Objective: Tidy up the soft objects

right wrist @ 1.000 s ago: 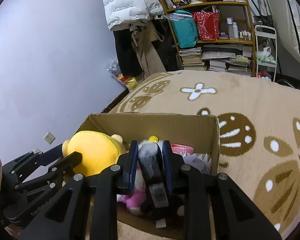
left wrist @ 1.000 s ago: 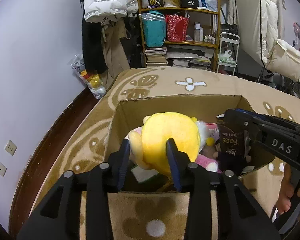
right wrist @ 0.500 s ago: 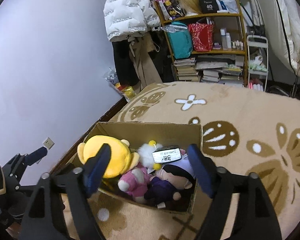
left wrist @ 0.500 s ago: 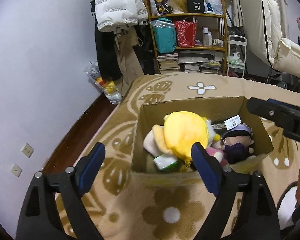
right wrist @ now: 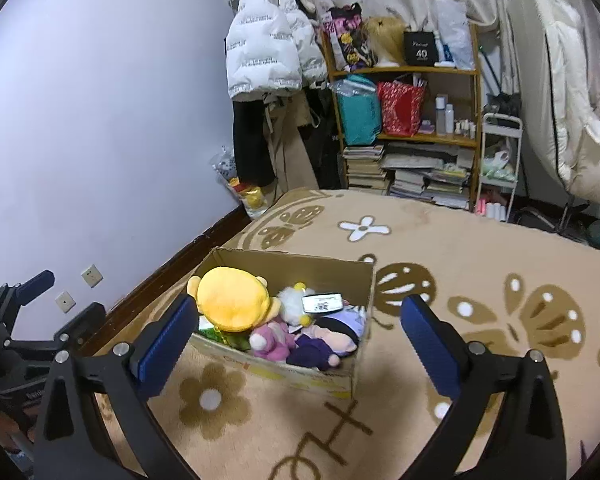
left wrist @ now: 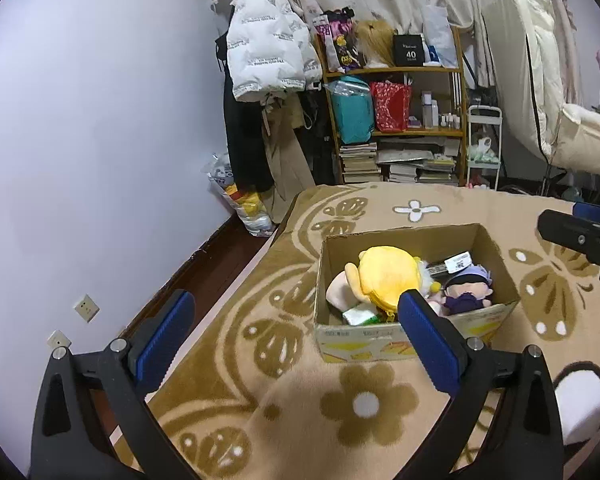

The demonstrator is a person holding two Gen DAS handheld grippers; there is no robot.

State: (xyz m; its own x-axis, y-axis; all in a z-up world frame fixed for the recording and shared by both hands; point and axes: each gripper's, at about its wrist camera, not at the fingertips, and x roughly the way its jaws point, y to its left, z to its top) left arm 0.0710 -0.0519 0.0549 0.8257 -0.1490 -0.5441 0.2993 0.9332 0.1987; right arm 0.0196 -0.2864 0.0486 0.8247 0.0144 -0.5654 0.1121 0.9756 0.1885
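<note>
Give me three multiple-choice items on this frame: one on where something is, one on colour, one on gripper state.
1. Where is the yellow plush?
A. On the carpet beside the box
B. Inside the cardboard box
C. On the bookshelf

2. What colour is the small plush toy in front of the yellow one in the right wrist view?
A. Pink
B. Green
C. Orange

3. What state are the left gripper and right gripper in?
A. Both shut on toys
B. Only the left is open
C. Both open and holding nothing

Answers:
1 B, it sits between the box walls with the other toys.
2 A, its body is plainly pink.
3 C, each pair of blue pads stands wide apart with only carpet and box between them.
</note>
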